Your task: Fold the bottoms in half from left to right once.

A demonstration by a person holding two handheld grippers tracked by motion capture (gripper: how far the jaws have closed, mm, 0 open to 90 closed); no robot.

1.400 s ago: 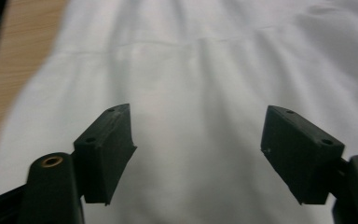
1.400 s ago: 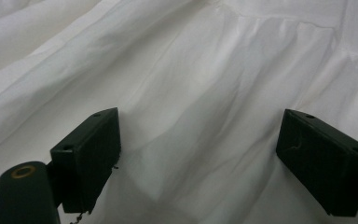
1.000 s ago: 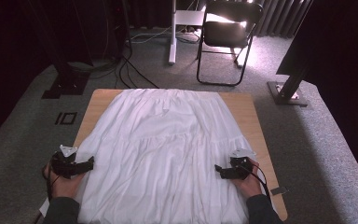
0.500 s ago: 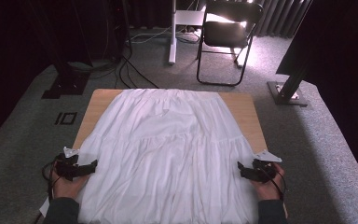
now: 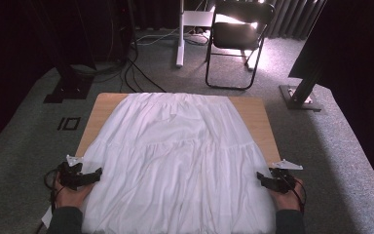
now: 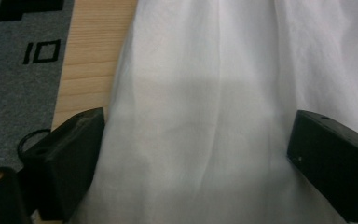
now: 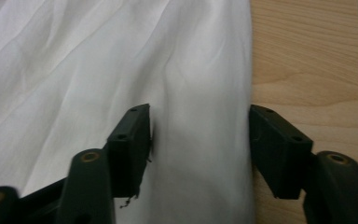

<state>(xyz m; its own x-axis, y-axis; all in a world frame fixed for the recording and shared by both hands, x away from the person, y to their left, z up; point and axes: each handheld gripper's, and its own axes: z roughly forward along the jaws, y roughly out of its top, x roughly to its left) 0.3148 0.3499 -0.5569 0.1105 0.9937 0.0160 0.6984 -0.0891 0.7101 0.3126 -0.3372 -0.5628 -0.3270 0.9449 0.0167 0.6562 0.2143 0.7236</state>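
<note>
A wide white pleated cloth garment [image 5: 175, 161], spread flat with its narrow gathered end far from the person, covers most of the pale wooden counter [image 5: 260, 117], leaving bare strips of wood along both long sides and at the far corners. The left claw [image 5: 95, 174], black and held in the person's left hand [image 5: 70, 192], sits at the garment's near left edge; in the left gripper view [image 6: 196, 135] its jaws stand wide apart with the white fabric lying between them, and neither pad presses on the cloth, so it is released. The right claw [image 5: 262, 179], held in the person's right hand [image 5: 287, 195], sits at the garment's near right edge. In the right gripper view [image 7: 198, 140] its jaws have just been closing and now straddle the hem strip: the left pad touches a fold of fabric, while the right pad stands just at the cloth's border over bare wood, not yet clenched on it. Beyond the counter, on grey carpet [image 5: 39, 126], stand a black folding chair [image 5: 236, 34] and a white stand [image 5: 180, 29], with dark cables [image 5: 136, 63] trailing nearby.
</note>
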